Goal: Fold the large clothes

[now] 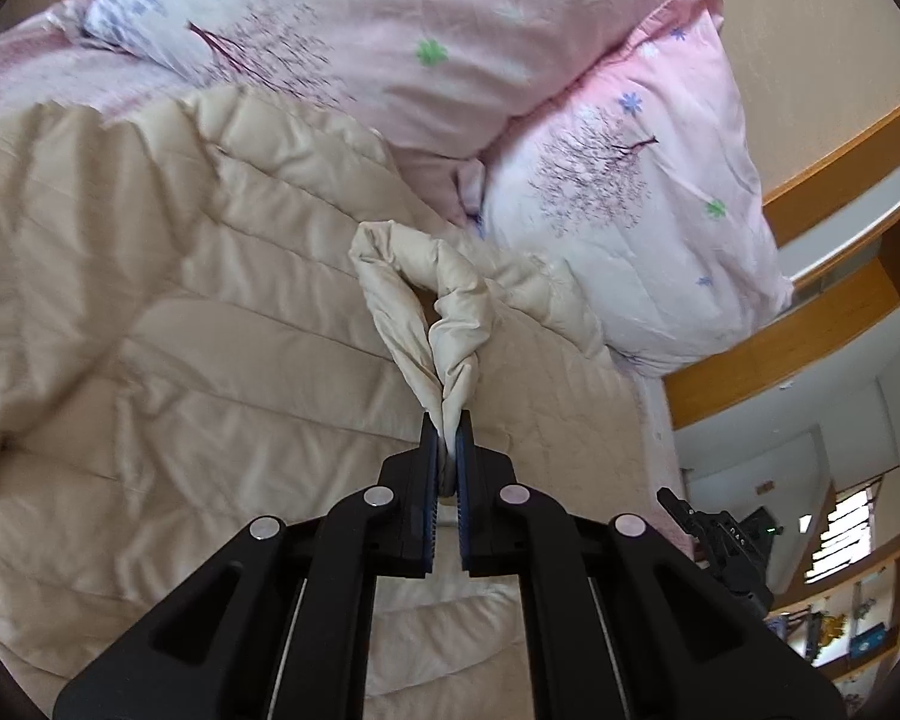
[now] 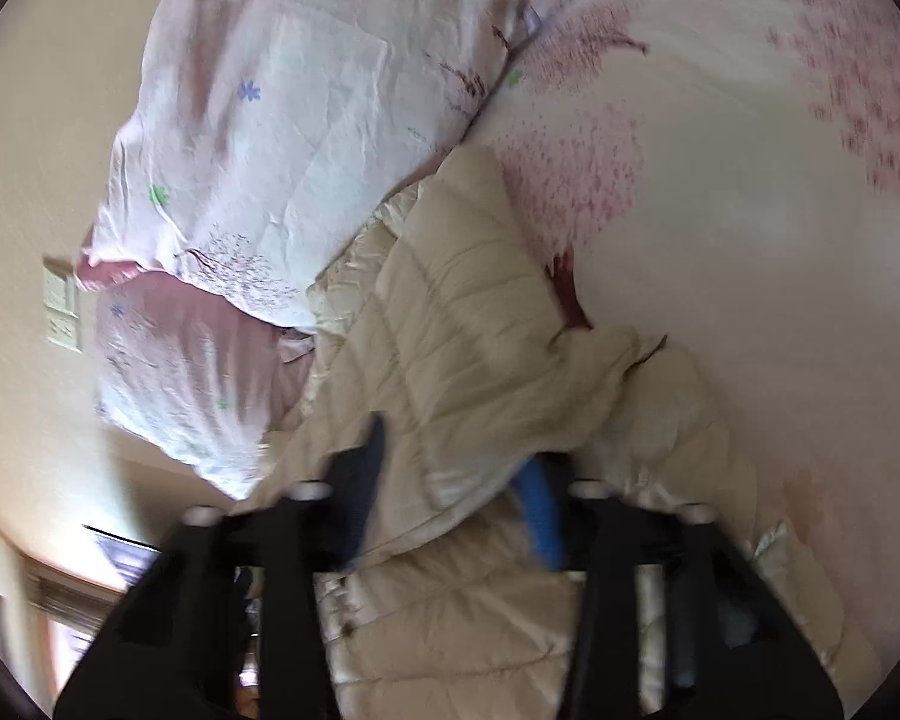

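A cream quilted down jacket (image 1: 198, 324) lies spread on the bed and fills the left and middle of the left wrist view. My left gripper (image 1: 448, 429) is shut on a twisted cream strip of the jacket (image 1: 444, 312) and lifts it off the rest. In the right wrist view the same jacket (image 2: 450, 324) runs up the middle. My right gripper (image 2: 456, 468) is wide open, its fingers on either side of a bulky fold of the jacket; the view is blurred. The right gripper also shows in the left wrist view (image 1: 720, 546), low at the right.
Pink and white floral pillows (image 1: 630, 192) lie at the head of the bed, against a wooden headboard (image 1: 810, 324). A floral bedsheet (image 2: 750, 240) lies to the right of the jacket. A wall with switches (image 2: 60, 312) is at the left. Shelves (image 1: 858, 630) stand at the far right.
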A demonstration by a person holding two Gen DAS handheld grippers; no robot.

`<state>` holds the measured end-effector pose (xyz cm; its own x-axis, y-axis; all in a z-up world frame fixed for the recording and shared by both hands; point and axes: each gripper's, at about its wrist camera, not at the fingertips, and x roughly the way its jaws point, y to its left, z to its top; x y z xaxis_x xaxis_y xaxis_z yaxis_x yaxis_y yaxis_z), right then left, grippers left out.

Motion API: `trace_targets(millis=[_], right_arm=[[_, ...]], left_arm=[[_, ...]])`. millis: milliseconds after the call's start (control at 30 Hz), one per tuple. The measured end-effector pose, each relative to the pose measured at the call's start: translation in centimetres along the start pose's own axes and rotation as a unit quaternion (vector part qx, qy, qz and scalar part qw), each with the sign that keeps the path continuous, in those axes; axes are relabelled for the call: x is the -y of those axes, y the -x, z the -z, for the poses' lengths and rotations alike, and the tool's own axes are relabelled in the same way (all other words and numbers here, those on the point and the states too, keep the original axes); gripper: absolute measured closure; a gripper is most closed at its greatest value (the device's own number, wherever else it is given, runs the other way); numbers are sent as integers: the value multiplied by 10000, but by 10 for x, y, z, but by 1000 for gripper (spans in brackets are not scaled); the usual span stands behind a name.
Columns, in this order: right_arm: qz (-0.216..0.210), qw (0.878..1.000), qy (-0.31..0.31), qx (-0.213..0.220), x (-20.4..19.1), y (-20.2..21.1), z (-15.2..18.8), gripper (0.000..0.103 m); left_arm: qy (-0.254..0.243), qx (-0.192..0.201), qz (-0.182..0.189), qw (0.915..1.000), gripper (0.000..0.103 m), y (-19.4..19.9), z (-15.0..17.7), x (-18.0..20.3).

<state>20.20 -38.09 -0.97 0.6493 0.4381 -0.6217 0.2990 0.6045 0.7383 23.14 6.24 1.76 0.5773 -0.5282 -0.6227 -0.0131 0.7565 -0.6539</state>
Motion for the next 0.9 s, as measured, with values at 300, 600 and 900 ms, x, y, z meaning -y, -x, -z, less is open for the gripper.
trace_targets(millis=[300, 600, 900], right_arm=[[1285, 9661, 1994, 1020, -49, 20, 27, 98], [1596, 9761, 1477, -19, -24, -4, 21, 90], [1171, 9487, 2925, -270, -119, 5, 74, 69]], left_arm=[[-203, 77, -779, 9967, 100, -3, 8, -22], [-56, -246, -129, 9996, 99, -3, 15, -21], [-91, -224, -2, 9997, 81, 16, 19, -16]])
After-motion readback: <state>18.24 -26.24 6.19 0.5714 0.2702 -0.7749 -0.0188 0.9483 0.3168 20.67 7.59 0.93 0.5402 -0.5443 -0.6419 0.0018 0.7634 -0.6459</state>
